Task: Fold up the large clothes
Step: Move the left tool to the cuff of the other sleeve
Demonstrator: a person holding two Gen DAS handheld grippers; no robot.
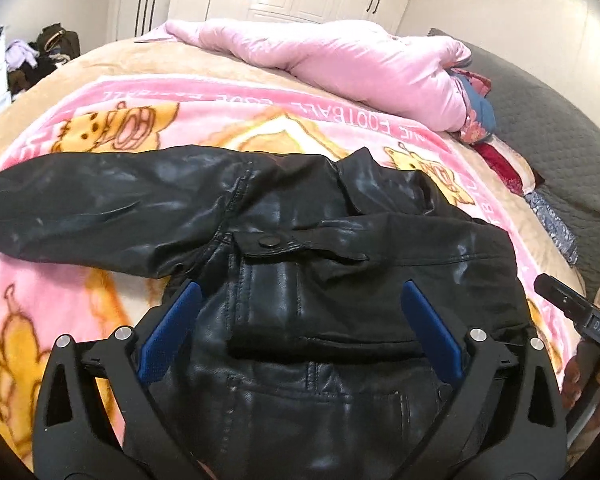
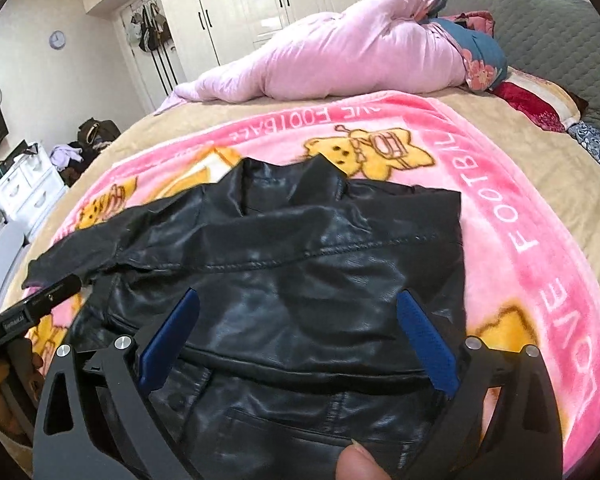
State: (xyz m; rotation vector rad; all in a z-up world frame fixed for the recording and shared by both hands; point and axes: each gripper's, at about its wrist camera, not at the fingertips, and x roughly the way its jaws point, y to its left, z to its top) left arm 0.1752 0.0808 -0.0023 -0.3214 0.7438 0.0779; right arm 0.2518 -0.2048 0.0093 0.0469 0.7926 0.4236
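Black leather jacket (image 1: 300,248) lies on pink cartoon blanket (image 1: 100,120) mid-bed, one sleeve (image 1: 80,204) stretched toward bed's left edge. I see left gripper (image 1: 298,300) spread wide above jacket, gripping nothing. Right gripper (image 2: 298,308) likewise wide, empty. Pink quilt (image 2: 320,60) at far edge.

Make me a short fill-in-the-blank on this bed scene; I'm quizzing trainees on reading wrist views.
1. The black leather jacket lies on a blanket that is mostly ____ in colour.
2. Both the left gripper and the right gripper have their jaws ____.
3. One jacket sleeve stretches out to the ____ of the left wrist view.
4. The bundled quilt at the far side of the bed is pale ____.

Answers: pink; open; left; pink
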